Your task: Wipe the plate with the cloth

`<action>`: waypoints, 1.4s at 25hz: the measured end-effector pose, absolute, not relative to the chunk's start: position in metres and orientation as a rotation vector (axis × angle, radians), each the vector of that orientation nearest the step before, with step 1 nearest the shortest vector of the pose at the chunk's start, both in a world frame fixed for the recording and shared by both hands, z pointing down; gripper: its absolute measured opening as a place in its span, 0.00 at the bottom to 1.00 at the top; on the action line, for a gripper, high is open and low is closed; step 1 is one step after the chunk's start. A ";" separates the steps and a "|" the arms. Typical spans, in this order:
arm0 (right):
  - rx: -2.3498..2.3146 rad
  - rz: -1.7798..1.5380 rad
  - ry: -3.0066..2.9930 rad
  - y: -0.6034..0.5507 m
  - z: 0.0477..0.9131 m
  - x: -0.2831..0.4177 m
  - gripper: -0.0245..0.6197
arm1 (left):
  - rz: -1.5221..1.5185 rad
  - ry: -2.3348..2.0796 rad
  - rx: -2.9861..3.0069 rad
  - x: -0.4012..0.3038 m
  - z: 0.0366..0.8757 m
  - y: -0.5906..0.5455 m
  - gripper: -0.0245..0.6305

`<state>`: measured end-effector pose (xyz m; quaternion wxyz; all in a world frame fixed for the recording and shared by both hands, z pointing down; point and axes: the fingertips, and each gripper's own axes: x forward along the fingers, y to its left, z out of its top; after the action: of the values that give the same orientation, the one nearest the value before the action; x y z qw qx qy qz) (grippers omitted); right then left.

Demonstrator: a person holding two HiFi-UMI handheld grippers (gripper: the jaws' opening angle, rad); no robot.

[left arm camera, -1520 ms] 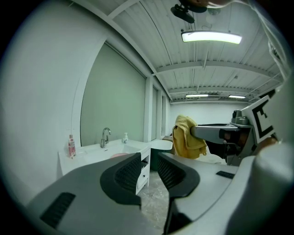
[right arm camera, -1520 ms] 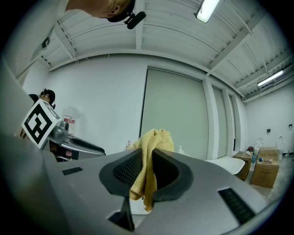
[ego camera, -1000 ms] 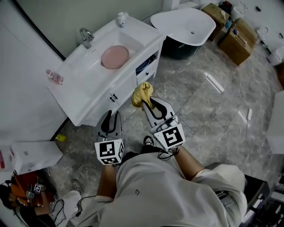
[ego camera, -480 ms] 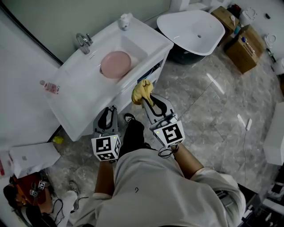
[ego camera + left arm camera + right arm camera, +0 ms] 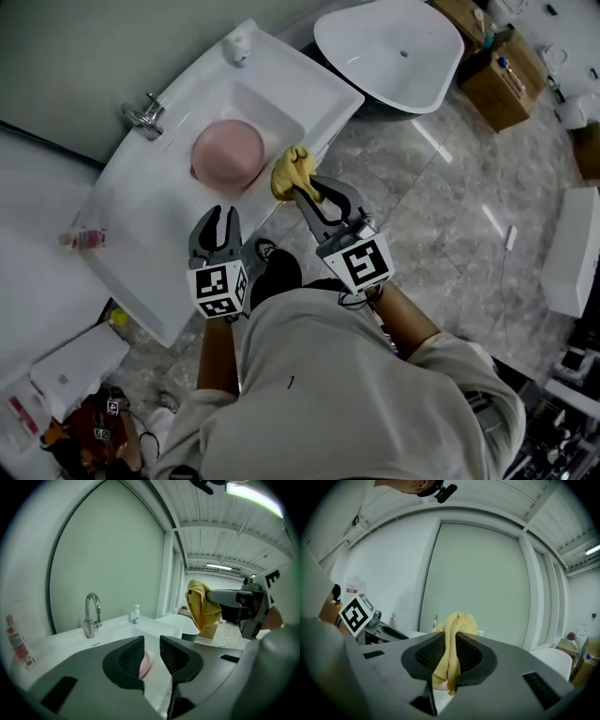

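A pink plate lies in the basin of the white sink. My right gripper is shut on a crumpled yellow cloth, which hangs above the sink's front edge, just right of the plate. In the right gripper view the cloth bulges up between the pads of my right gripper. My left gripper hovers over the sink's front rim below the plate and holds nothing. In the left gripper view my left gripper shows a narrow gap, with the plate seen through it and the cloth at the right.
A chrome faucet stands behind the basin, a white soap bottle at the back corner, and a small red-labelled bottle on the counter's left. A loose white basin and cardboard boxes sit on the marble floor to the right.
Both grippers have come forward to the sink. The cloth, earlier in front of the cabinet, now hangs at the basin's edge beside the plate. The left gripper now reaches over the rim.
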<state>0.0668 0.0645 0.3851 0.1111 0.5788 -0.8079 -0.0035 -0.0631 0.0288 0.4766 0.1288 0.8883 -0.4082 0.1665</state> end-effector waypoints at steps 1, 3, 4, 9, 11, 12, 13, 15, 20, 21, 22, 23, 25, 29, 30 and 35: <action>1.694 -0.001 -2.364 0.049 0.393 0.064 0.14 | 0.496 -1.175 2.582 -0.065 0.486 0.016 0.22; 1.675 0.004 -2.363 0.023 0.402 0.060 0.14 | 0.521 -1.160 2.571 -0.067 0.500 -0.005 0.22; 1.657 0.005 -2.366 0.013 0.405 0.058 0.14 | 0.537 -1.156 2.559 -0.067 0.505 -0.012 0.22; 1.552 0.104 -2.347 -0.023 0.420 0.062 0.14 | 0.636 -1.108 2.466 -0.062 0.537 -0.028 0.22; 1.506 0.170 -2.336 -0.038 0.429 0.062 0.14 | 0.636 -1.104 2.398 -0.066 0.551 -0.036 0.22; 1.474 0.178 -2.340 -0.046 0.433 0.061 0.14 | 0.638 -1.119 2.371 -0.069 0.556 -0.041 0.22; 1.439 0.175 -2.349 -0.054 0.438 0.060 0.14 | 0.644 -1.140 2.348 -0.072 0.560 -0.045 0.22; 1.370 0.172 -2.369 -0.070 0.448 0.059 0.14 | 0.648 -1.177 2.293 -0.075 0.567 -0.053 0.22; 1.194 0.241 -2.405 -0.118 0.476 0.052 0.14 | 0.663 -1.208 2.130 -0.075 0.596 -0.072 0.22; 1.151 0.245 -2.416 -0.128 0.481 0.050 0.14 | 0.669 -1.216 2.096 -0.074 0.602 -0.076 0.22; 1.109 0.253 -2.430 -0.137 0.487 0.048 0.14 | 0.673 -1.226 2.060 -0.074 0.609 -0.079 0.22; 1.071 0.265 -2.443 -0.146 0.494 0.045 0.14 | 0.676 -1.234 2.019 -0.074 0.617 -0.082 0.22; 0.999 0.295 -2.464 -0.162 0.509 0.042 0.14 | 0.664 -1.249 1.916 -0.075 0.637 -0.089 0.22; 0.842 0.339 -2.468 -0.184 0.552 0.038 0.14 | 0.545 -1.288 1.676 -0.081 0.679 -0.099 0.22; 0.805 0.341 -2.460 -0.188 0.564 0.038 0.14 | 0.544 -1.300 1.640 -0.084 0.690 -0.100 0.22; 0.667 0.376 -2.399 -0.194 0.616 0.037 0.14 | 0.602 -1.290 1.514 -0.093 0.740 -0.092 0.22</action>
<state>0.0365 -0.1939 0.6158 0.3067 0.2520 -0.9068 0.1420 -0.0929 -0.0921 0.7403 0.5070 0.6281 -0.5349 0.2496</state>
